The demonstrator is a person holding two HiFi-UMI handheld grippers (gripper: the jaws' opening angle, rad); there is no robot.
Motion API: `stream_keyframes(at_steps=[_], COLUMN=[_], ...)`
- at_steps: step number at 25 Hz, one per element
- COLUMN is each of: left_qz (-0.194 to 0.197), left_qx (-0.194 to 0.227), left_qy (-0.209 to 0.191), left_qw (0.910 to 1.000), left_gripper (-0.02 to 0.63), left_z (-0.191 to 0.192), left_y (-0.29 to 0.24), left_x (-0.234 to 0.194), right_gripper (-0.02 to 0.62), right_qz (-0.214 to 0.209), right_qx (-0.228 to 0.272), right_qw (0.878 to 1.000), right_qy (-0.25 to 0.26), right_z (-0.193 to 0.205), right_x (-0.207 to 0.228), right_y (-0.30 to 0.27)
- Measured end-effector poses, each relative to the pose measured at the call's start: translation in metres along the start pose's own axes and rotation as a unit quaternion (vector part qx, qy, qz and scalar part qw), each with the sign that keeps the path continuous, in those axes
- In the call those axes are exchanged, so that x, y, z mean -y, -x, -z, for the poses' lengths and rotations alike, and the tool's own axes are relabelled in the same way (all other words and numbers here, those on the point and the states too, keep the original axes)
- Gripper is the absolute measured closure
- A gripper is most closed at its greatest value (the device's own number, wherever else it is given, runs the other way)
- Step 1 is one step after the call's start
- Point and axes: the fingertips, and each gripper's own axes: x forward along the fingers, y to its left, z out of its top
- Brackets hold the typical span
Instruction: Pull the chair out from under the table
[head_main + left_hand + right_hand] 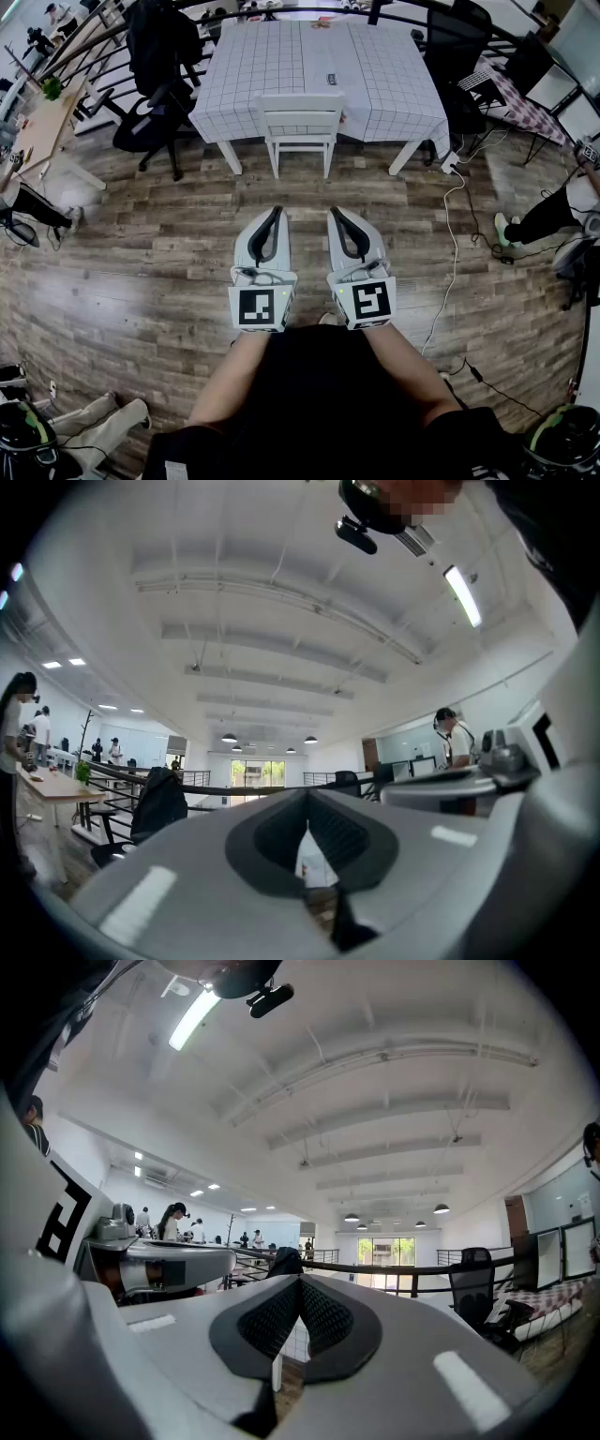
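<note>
- Judged not yet begun: white wooden chair with an open back (300,117) tucked in at the near edge of the square table draped in a white grid-patterned cloth (281,52), seat under the tabletop and backrest close against the cloth's edge.
- Found at 12 o'clock from both grippers, well apart from them, with only bare wood-plank floor (141,244) between.
- Left gripper (277,212) (307,797) closed, pads pressed together on nothing, aimed level toward 12 o'clock.
- Right gripper (334,212) (300,1281) likewise closed and empty, just beside the left at its 3 o'clock.
- Left to do, by this reading: approach toward 12 o'clock, open the jaws, grasp the top rail, draw the chair back toward 6 o'clock.
- Upright and square to the table; straight top rail, two slim rear legs showing; probably light, rigid and easy to slide.
- Black office chair (155,122) at 9 o'clock of the white chair, well clear of the pull path.
</note>
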Motion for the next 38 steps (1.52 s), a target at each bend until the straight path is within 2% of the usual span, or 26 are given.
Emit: stream_keyframes(at_steps=[6, 9, 13, 18, 24, 27, 30, 32, 35, 38], left_qz=[-0.001, 0.003, -0.014, -0.040, -0.043, -0.033, -0.025, -0.010, 0.014, 0.012], left_qx=[0.003, 0.010, 0.017, -0.012, -0.027, -0.033, 0.001, 0.025, 0.008, -0.005], left_qy=[-0.002, 0.000, -0.017, -0.029, -0.044, -0.035, -0.034, -0.036, -0.031, -0.024], left_qw=[1.0000, 0.9999, 0.9996, 0.9987, 0.9978, 0.9983, 0.9991, 0.9990, 0.9994, 0.9996], left_gripper=[0.598, 0.598, 0.598, 0.598, 0.598, 0.598, 0.598, 0.598, 0.598, 0.598], left_z=[-0.002, -0.005, -0.006, 0.013, 0.030, 0.054, 0.078, 0.089, 0.091, 0.102], left_y=[-0.013, -0.019, -0.020, -0.013, -0.042, -0.025, 0.003, -0.029, -0.115, -0.182], left_x=[0.020, 0.029, 0.028, 0.016, 0.001, 0.024, 0.050, 0.039, -0.007, -0.035], right_gripper=[0.598, 0.598, 0.598, 0.598, 0.598, 0.598, 0.598, 0.598, 0.598, 0.598], right_qz=[-0.002, -0.008, -0.024, -0.022, -0.014, -0.005, 0.000, 0.010, 0.019, 0.018], right_qx=[0.028, 0.029, 0.023, 0.013, 0.016, 0.011, 0.019, 0.028, 0.012, 0.003], right_qw=[1.000, 0.999, 0.998, 0.999, 1.000, 1.000, 0.999, 0.999, 0.999, 0.999], right_qy=[-0.003, 0.024, 0.054, 0.023, 0.015, 0.006, 0.033, 0.041, 0.035, 0.039], right_z=[-0.008, -0.005, 0.004, 0.025, 0.036, 0.057, 0.087, 0.094, 0.082, 0.077], right_x=[0.026, 0.037, 0.043, 0.055, 0.077, 0.076, 0.070, 0.080, 0.103, 0.129], right_y=[0.008, 0.017, 0.030, 0.040, 0.008, 0.032, 0.066, 0.043, -0.040, -0.117])
